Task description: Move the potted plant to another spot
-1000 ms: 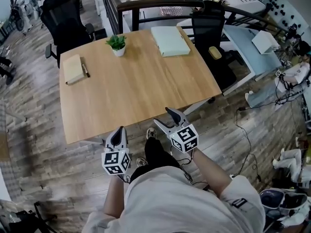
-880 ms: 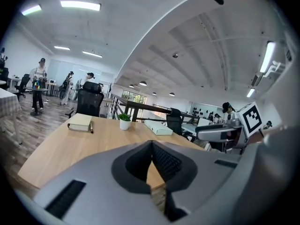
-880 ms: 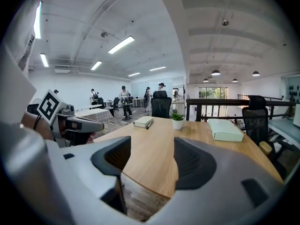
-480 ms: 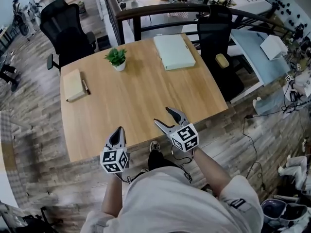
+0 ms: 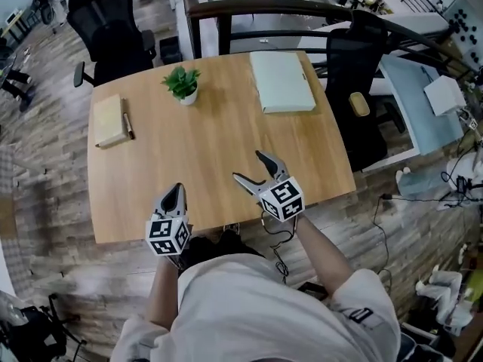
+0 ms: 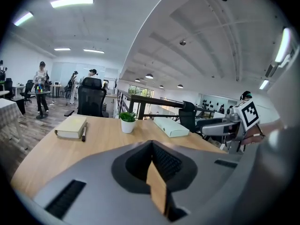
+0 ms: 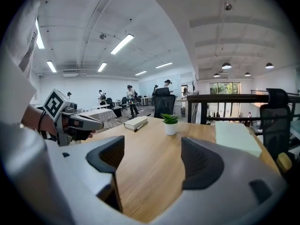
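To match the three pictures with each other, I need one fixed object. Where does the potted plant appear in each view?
Head view: the potted plant stands in the upper part of the picture, left of centre.
Left gripper view: it is left of centre, just below mid height.
Right gripper view: it is slightly right of centre.
Shared landmark: the book lies left of it in every view.
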Tool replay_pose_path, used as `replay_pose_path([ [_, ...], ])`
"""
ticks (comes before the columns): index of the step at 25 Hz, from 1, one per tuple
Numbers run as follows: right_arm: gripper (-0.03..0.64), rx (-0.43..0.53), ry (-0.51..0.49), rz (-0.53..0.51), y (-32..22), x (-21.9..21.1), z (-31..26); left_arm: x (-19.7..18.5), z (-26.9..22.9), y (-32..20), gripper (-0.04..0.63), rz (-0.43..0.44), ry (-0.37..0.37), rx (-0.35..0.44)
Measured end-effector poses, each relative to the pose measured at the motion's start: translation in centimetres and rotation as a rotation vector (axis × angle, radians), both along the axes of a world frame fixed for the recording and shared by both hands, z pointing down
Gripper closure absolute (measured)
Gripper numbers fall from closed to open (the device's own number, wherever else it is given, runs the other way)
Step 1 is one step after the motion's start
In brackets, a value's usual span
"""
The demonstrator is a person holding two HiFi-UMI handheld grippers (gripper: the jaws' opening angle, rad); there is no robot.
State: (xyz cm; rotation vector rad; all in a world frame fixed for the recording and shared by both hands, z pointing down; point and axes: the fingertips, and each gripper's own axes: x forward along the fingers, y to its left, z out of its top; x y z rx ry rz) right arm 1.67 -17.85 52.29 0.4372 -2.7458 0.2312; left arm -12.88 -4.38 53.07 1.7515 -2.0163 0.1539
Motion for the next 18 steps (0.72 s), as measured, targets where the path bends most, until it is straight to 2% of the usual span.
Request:
replay_pose_path([
  [8,0.217,-0.033,0.025,-0.025,-2.6,-3.2,2.9,-2.6,3.3,0.6,0.583,-0.086,0.027,-0.065],
  [18,0.204,-0.035,0.087,-0.045,-6.5,-9.3,5.8,-7.2,5.7,-1.7,0.583,-0.139,0.072,-0.066],
])
